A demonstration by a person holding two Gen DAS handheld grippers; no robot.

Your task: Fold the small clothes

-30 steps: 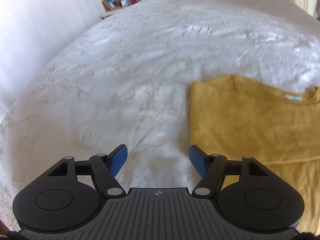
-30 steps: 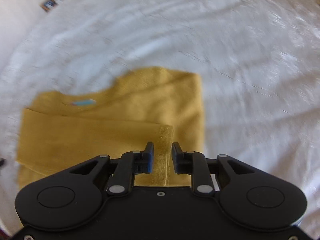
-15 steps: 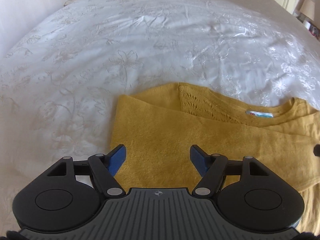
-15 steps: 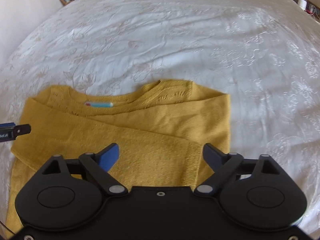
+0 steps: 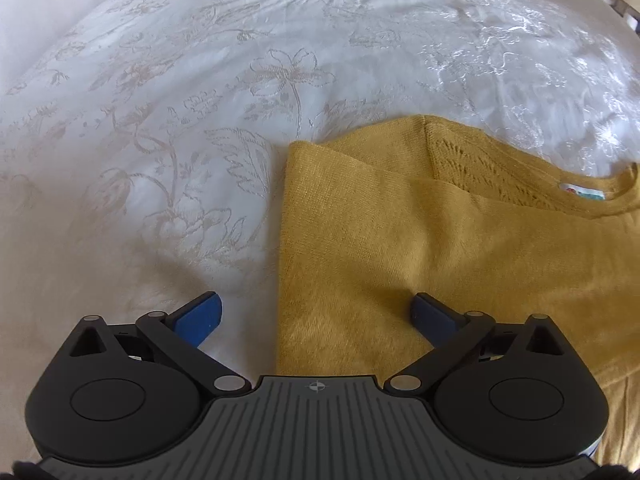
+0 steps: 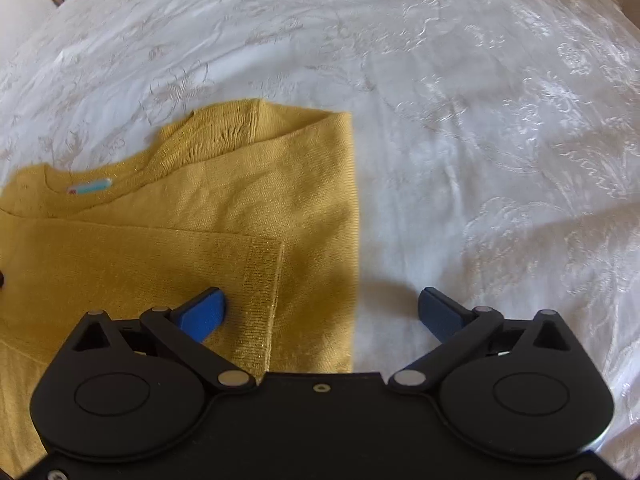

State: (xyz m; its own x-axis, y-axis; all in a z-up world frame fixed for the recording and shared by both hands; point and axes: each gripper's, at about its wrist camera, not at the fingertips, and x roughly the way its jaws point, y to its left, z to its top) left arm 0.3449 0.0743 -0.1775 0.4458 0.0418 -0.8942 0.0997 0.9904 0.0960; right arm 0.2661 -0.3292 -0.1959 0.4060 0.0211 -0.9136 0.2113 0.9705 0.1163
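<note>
White bedspread bears one yellow sweater; both grippers' fingers are opening, holding nothing.

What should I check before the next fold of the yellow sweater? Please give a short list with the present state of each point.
1. Left gripper opening, nothing pinched: ok.
2. Right gripper opening, nothing pinched: ok.
3. Each gripper straddles a side edge of the sweater: ok.
4. Both sleeves folded in across the body, cuff flat: ok.
5. Bedspread bare around the sweater: ok.
6. Hem straight: cannot tell, hidden by the grippers.
</note>
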